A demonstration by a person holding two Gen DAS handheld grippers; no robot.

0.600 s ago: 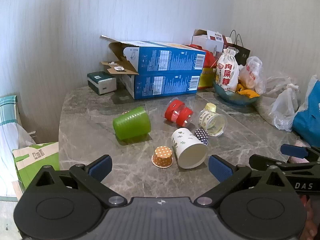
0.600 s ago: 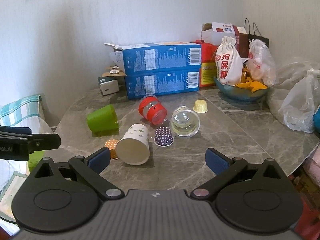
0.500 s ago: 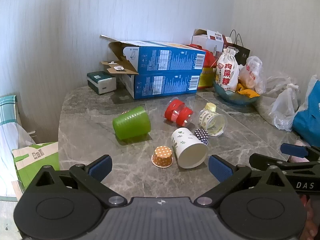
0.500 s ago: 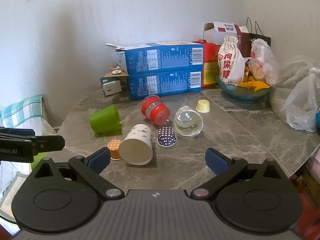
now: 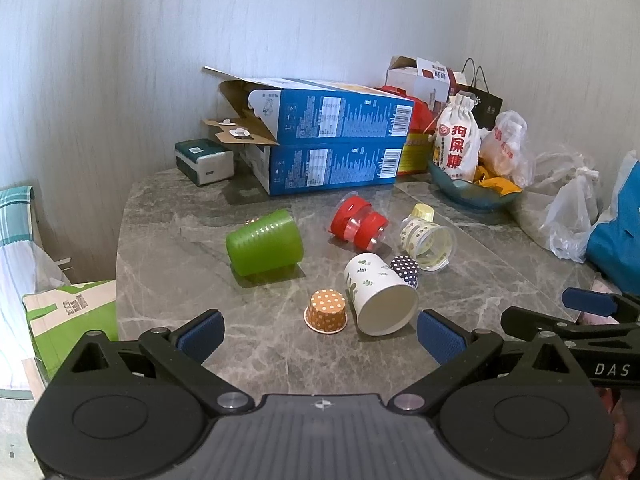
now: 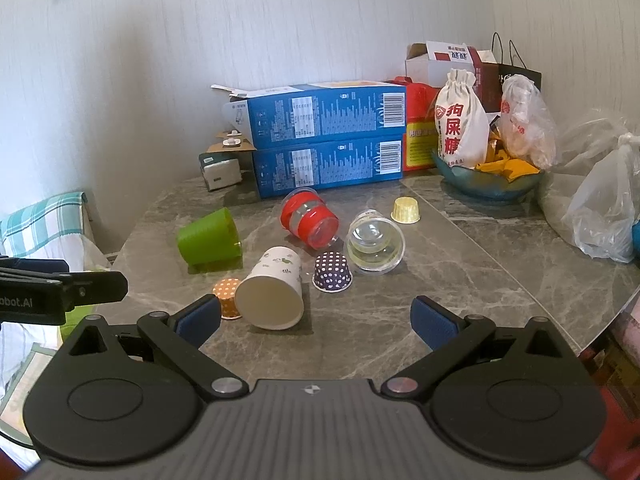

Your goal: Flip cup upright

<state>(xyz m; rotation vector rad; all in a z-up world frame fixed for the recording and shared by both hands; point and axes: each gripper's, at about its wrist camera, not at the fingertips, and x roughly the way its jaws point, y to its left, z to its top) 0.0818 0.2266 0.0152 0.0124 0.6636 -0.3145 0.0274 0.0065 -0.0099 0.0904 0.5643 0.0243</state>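
Several cups lie on the grey marble table [image 5: 168, 264]. A green cup [image 5: 264, 242] [image 6: 210, 240], a white paper cup with leaf print [image 5: 378, 298] [image 6: 272, 286], a red-banded clear cup [image 5: 358, 222] [image 6: 310, 220] and a clear cup [image 5: 428, 238] [image 6: 374, 244] lie on their sides. Small orange [image 5: 326, 311], purple [image 6: 332, 272] and yellow [image 6: 406, 210] dotted cups stand upside down. My left gripper [image 5: 320, 338] and right gripper [image 6: 316, 322] are open and empty, near the front edge, short of the white cup.
Two stacked blue boxes [image 5: 332, 148] and a small tissue box [image 5: 204, 160] stand at the back. A bowl with a cloth bag [image 6: 488, 184] and plastic bags [image 6: 600, 216] fill the right side. A green carton [image 5: 72, 320] sits off the table's left edge.
The right gripper has moved slightly forward and rightward towards the cups. The left gripper has barely moved. No cup has shifted.
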